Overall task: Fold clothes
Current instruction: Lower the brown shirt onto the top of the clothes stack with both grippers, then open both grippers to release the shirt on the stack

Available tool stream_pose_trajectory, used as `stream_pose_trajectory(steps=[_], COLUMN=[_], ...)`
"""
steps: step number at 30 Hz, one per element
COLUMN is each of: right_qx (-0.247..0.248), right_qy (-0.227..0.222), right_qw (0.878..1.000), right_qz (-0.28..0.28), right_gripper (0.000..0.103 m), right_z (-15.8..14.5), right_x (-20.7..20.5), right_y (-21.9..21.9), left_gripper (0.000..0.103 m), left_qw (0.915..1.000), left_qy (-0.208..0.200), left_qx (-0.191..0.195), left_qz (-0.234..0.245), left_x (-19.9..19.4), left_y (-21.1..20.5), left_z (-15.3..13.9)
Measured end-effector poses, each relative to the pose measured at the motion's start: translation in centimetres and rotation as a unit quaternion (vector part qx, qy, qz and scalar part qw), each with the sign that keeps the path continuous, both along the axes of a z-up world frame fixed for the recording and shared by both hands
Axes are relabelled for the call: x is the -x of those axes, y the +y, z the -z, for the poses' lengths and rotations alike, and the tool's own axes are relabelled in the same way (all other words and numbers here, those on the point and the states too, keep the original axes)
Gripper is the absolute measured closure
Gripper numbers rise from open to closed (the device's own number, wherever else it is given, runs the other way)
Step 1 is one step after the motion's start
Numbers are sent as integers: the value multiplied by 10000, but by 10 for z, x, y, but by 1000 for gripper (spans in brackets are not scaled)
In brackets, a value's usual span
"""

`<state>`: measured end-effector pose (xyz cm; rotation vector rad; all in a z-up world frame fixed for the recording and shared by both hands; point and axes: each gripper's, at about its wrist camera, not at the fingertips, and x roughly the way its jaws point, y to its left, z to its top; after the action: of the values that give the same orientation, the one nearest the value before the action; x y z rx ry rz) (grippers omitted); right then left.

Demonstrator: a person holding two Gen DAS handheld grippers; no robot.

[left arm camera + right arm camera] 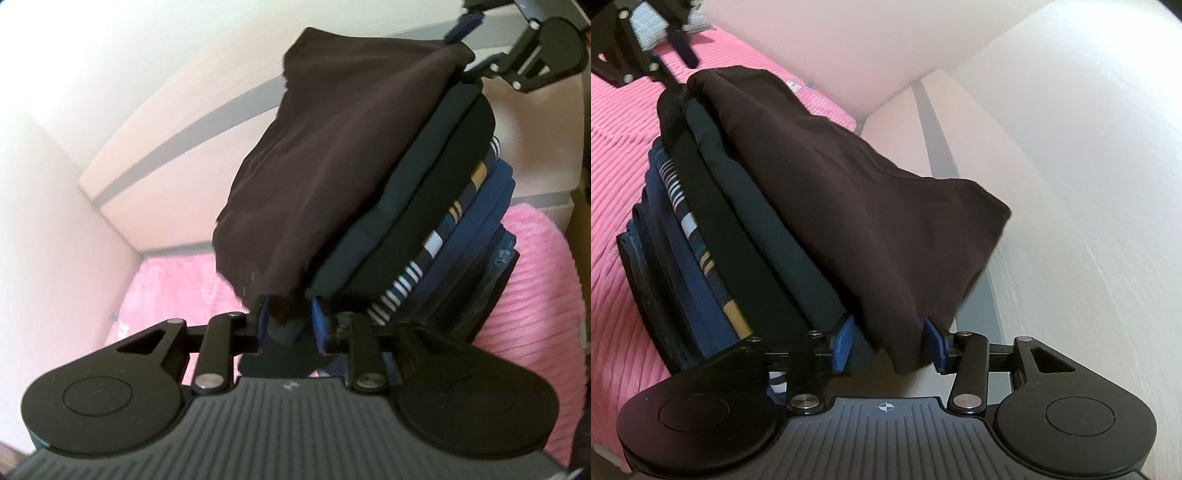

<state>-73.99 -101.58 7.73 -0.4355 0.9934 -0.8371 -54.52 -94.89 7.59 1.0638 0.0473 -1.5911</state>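
A dark brown garment (328,158) lies across the top of a stack of folded clothes (436,229). My left gripper (290,325) is shut on one end of the brown garment. My right gripper (890,343) is shut on the other end of the brown garment (857,192). In the left wrist view the right gripper (458,29) shows at the far end. In the right wrist view the left gripper (679,48) shows at the top left. The stack (713,229) holds dark green, black, striped and blue items.
The stack sits on a pink ribbed bedspread (535,280), which also shows in the right wrist view (617,140). A pale wooden headboard (177,155) and white walls (1089,184) stand close behind the stack. Light striped fabric (650,26) lies far off.
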Motion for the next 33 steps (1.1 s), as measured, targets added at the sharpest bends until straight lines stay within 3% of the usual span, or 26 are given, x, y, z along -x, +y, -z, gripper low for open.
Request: stream_pose_trajectory(steps=[1, 2, 3, 11, 14, 20, 22, 25, 27, 30, 33], right_qx=[-18, -37, -88, -666, -1017, -1570, -1638, -1652, -1723, -1978, -2203], right_qy=[-30, -60, -113, -374, -506, -759, -848, -1044, -1379, -1997, -2516], right_qw=[10000, 10000, 9999, 9967, 9929, 9838, 9819, 9789, 9708, 9462, 9160], right_qz=[29, 58, 75, 277, 339, 410, 420, 589, 942, 1605, 2217], right_gripper=[49, 35, 28, 28, 28, 28, 28, 26, 10, 9, 9], right_z=[-1, -3, -1, 19, 29, 47, 46, 39, 32, 23, 15], right_x=[1, 3, 4, 24, 27, 26, 22, 19, 19, 25, 30], right_y=[1, 2, 7, 34, 43, 63, 73, 92, 104, 122, 147], left_gripper=[79, 79, 78, 70, 66, 47, 33, 19, 11, 1, 1], left_qw=[9999, 9997, 9993, 9932, 9861, 9748, 9715, 9627, 9552, 9477, 9467], left_qy=[79, 165, 254, 782, 1127, 1598, 1755, 2061, 2303, 2539, 2588], left_qx=[-23, -50, -78, -378, -587, -687, -664, -608, -543, -490, -421], left_qz=[-90, -179, -271, -776, -1066, -1393, -1446, -1647, -1777, -1871, -1871], left_x=[-3, -6, -8, -8, -5, -2, -3, -8, -14, -22, -28], left_y=[4, 7, 10, 37, 43, 63, 69, 78, 88, 111, 142], left_z=[-1, -2, -3, 17, 24, 18, 15, 10, 6, 0, -5])
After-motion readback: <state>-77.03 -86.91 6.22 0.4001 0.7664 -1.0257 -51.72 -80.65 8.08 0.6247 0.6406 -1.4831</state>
